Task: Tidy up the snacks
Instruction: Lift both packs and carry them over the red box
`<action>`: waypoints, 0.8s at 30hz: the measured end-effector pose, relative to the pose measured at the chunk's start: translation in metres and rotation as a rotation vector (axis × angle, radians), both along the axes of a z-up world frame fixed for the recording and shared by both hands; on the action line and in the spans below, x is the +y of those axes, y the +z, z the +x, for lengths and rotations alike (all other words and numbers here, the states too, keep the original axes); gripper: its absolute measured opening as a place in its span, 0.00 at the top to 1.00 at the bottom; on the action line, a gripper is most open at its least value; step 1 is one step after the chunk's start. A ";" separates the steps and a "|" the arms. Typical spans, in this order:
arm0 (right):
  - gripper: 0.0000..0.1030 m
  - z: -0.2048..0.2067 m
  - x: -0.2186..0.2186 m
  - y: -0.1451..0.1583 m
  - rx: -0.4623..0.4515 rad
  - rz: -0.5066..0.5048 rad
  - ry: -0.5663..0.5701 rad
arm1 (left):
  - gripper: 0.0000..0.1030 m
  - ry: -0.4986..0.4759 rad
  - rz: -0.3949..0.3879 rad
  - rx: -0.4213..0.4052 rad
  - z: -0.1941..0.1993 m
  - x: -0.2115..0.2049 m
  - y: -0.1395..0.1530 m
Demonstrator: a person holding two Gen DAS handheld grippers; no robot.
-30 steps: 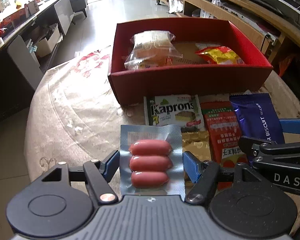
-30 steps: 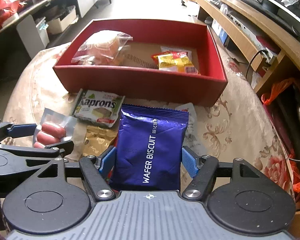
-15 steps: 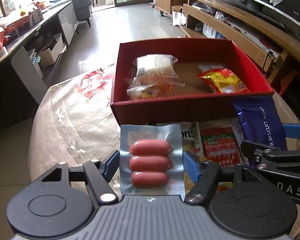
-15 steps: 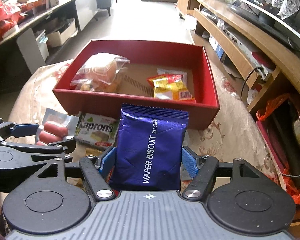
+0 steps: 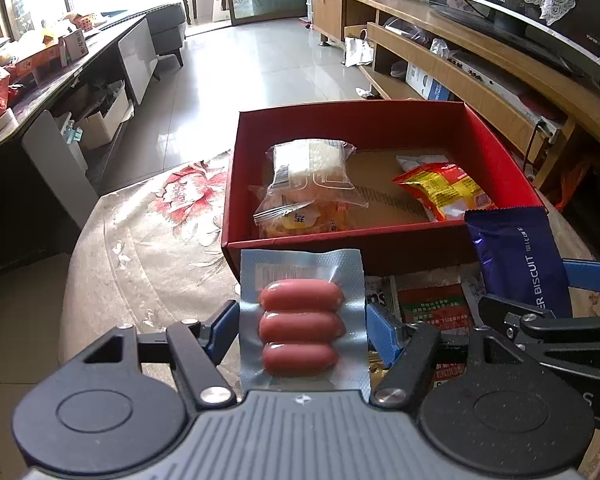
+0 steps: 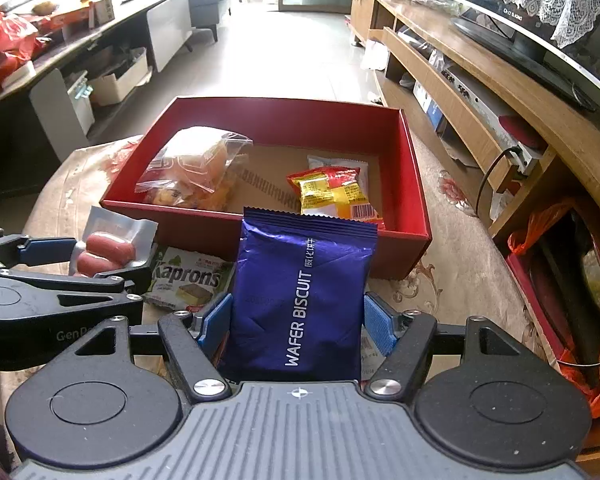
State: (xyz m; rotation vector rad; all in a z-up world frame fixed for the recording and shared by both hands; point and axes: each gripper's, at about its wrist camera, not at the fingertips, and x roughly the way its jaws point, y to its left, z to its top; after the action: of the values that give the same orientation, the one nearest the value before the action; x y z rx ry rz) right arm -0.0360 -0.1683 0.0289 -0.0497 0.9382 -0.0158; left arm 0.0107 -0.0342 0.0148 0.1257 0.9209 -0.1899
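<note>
Left gripper (image 5: 302, 322) jaws clamped on sausage pack (image 5: 300, 322); right gripper (image 6: 298, 320) jaws clamped on wafer biscuit bag (image 6: 300, 300). Both held short of red box (image 6: 414, 216), above counter. Risk: slick film slips; grippers collide at shared drop.

You have a round table (image 6: 452, 240) with a flowery cloth on it. A red box (image 6: 414, 200) sits on the cloth at 12 o'clock from you. Just in front of the box, at about 7 o'clock from it, a Kaprons pack (image 6: 188, 280) lies flat, and a red snack pack (image 5: 428, 304) lies on the cloth close by.
</note>
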 end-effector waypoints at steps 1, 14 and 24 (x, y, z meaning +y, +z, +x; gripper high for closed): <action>0.27 0.000 0.000 0.000 -0.001 -0.002 0.000 | 0.35 0.000 -0.001 -0.001 0.000 0.000 0.000; 0.27 0.006 0.000 0.007 -0.020 -0.001 -0.004 | 0.35 0.004 0.000 -0.024 0.008 -0.002 0.009; 0.27 0.018 -0.004 0.014 -0.052 0.010 -0.019 | 0.35 0.013 0.001 -0.056 0.023 -0.006 0.021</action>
State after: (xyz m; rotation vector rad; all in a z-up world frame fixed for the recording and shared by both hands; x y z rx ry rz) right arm -0.0180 -0.1722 0.0433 -0.0305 0.8865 -0.0296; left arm 0.0340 -0.0397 0.0357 0.1252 0.8664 -0.1732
